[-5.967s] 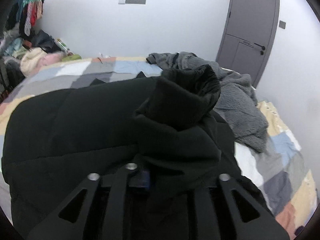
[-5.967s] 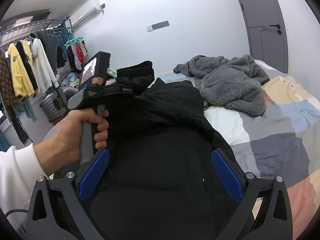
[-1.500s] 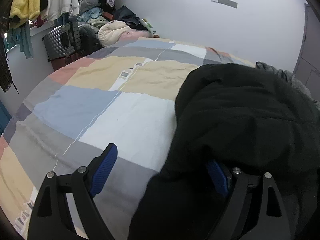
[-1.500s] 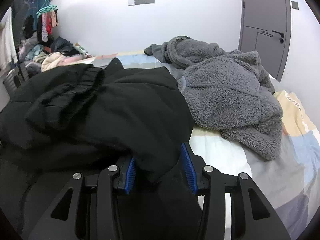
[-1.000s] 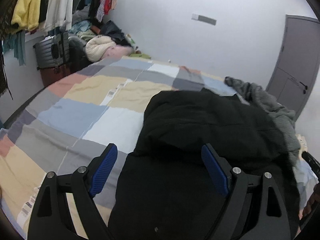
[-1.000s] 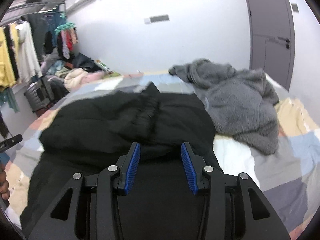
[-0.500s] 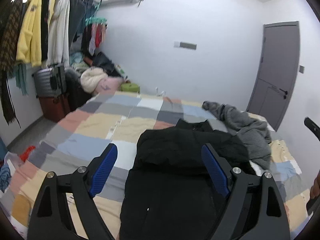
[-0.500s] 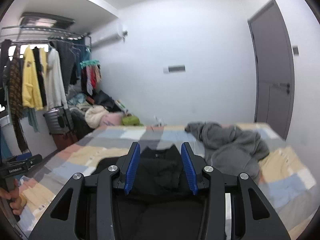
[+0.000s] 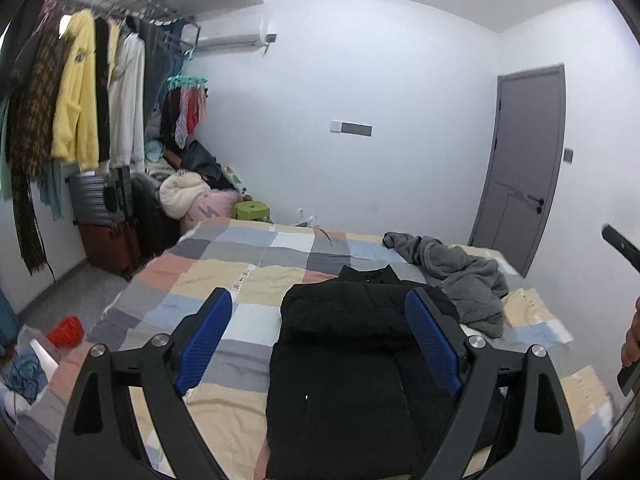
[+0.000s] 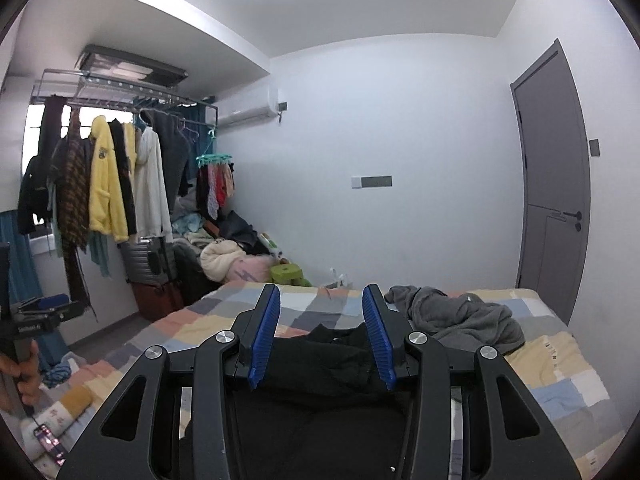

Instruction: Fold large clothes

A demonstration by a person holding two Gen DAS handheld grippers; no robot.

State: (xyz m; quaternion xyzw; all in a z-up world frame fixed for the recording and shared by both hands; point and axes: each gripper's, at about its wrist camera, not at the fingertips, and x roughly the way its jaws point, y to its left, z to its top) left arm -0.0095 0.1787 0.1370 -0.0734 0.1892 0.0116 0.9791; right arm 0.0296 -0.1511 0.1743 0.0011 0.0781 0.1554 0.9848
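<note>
A large black padded jacket point(image 9: 352, 360) lies folded lengthwise on the patchwork bed point(image 9: 224, 280), its upper part doubled over itself. It also shows in the right wrist view point(image 10: 320, 400). My left gripper point(image 9: 318, 342) is open wide and empty, held high above the jacket. My right gripper point(image 10: 320, 334) is partly open and empty, also well above the jacket. The left gripper's handle and the hand holding it show at the left edge of the right wrist view point(image 10: 24, 320).
A grey fleece garment point(image 9: 460, 272) lies crumpled on the bed's far right. A clothes rail with hanging coats point(image 10: 108, 184), suitcases point(image 9: 108, 224) and piled laundry fill the left wall. A grey door point(image 9: 524, 168) stands at the right. A phone point(image 10: 48, 444) lies at the bed's near left.
Both grippers have let go of the jacket and risen far up and back from the bed. The jacket stays lying folded.
</note>
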